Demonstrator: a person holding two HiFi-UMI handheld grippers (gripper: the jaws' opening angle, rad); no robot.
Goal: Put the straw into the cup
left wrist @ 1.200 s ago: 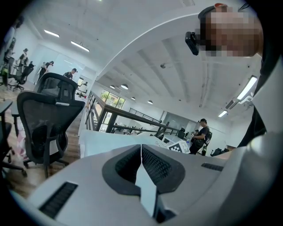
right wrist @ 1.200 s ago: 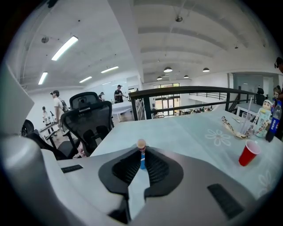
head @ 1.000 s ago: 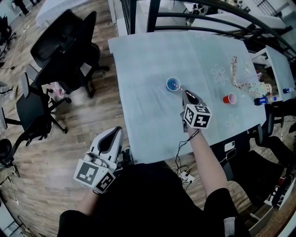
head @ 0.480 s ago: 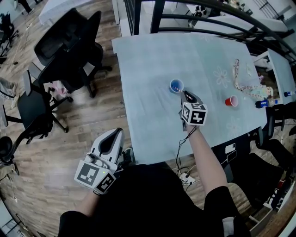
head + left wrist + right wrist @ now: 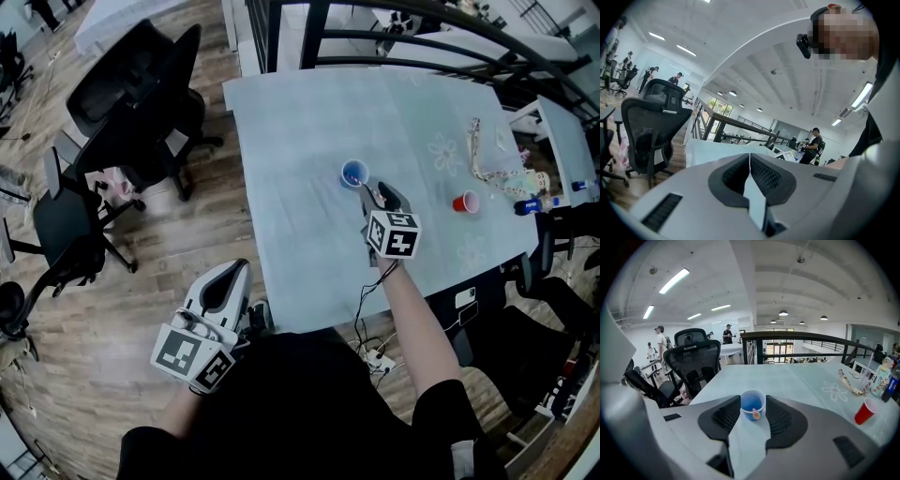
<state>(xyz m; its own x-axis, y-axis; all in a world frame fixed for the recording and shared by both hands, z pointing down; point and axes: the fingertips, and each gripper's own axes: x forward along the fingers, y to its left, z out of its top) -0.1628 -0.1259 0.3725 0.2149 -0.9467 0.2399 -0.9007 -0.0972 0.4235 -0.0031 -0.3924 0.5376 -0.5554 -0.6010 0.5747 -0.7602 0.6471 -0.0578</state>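
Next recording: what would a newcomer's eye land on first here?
The blue cup stands mid-table with the straw leaning on its near rim. Just short of it, the right gripper has just been opening its jaws, with nothing between them. The left gripper is shut, off the table's left edge above the floor, and a red cup stands far right.

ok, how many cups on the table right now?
2. One blue cup near the middle of the table; one red cup toward its right edge. The clutter at the far right could hide more.
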